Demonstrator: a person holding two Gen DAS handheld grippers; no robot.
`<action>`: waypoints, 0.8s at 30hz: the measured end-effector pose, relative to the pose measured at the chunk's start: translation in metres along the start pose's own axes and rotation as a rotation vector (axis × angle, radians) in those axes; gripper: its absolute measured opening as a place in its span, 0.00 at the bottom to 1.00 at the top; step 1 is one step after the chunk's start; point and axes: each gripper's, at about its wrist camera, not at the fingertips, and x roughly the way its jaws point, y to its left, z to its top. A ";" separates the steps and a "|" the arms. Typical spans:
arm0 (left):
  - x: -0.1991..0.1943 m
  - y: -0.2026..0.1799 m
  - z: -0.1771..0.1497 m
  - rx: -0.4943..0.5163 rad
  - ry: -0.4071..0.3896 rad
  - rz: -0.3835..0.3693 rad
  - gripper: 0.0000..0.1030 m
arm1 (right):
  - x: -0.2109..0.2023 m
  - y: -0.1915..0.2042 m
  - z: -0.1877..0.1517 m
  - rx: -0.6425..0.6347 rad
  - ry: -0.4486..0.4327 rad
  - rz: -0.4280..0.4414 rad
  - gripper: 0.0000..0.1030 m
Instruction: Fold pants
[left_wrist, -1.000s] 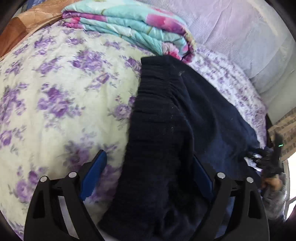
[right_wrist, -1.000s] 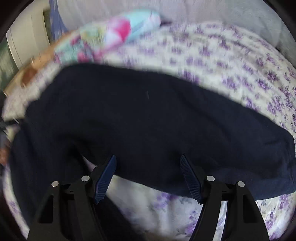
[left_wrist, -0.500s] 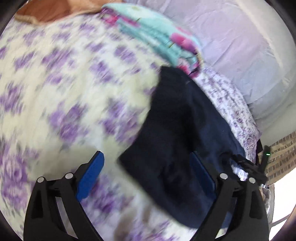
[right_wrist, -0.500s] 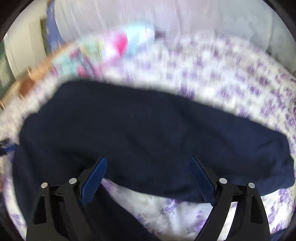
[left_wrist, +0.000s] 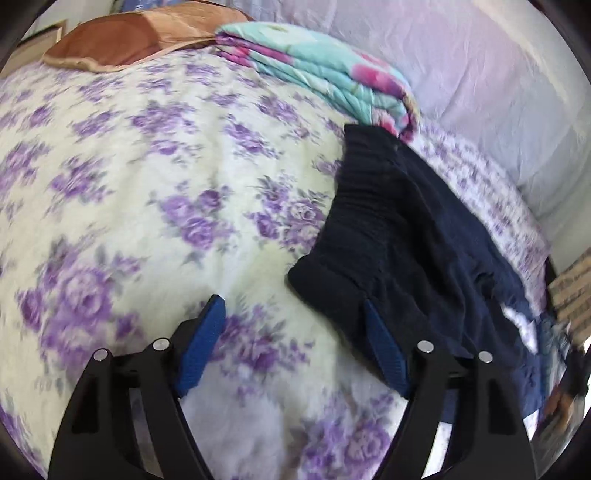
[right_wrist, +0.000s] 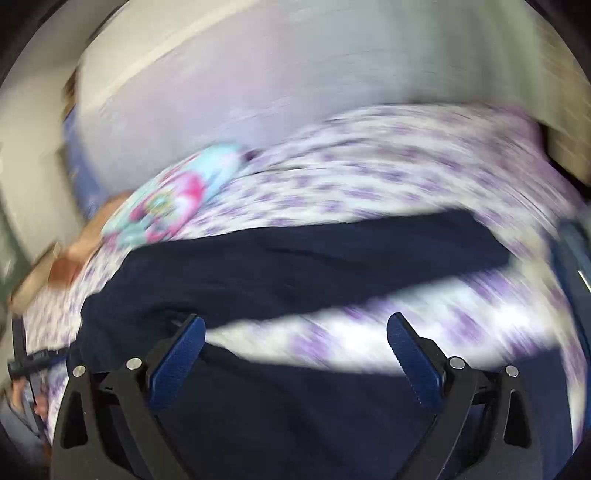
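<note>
Left hand-held gripper (left_wrist: 293, 314) gapes empty over the bed (left_wrist: 155, 206), having let the pants (left_wrist: 399, 240) slide off to its right finger. Right hand-held gripper (right_wrist: 295, 330), wider open than before, has swung along the sprawled, blurred pants (right_wrist: 295, 254).

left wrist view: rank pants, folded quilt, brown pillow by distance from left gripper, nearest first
1. Pants: right of the left gripper, touching its right finger.
2. Folded quilt: farther up the bed, right of centre, just past the waistband.
3. Brown pillow: far top left.
</note>
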 end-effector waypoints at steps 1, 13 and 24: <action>-0.005 0.001 -0.003 -0.024 -0.019 -0.007 0.73 | -0.020 -0.027 -0.015 0.091 -0.009 -0.012 0.96; -0.023 -0.012 -0.035 -0.183 -0.004 -0.264 0.94 | -0.104 -0.145 -0.130 0.689 -0.061 0.181 0.95; -0.011 -0.029 -0.041 -0.138 -0.034 -0.134 0.96 | -0.076 -0.142 -0.129 0.659 -0.045 0.037 0.97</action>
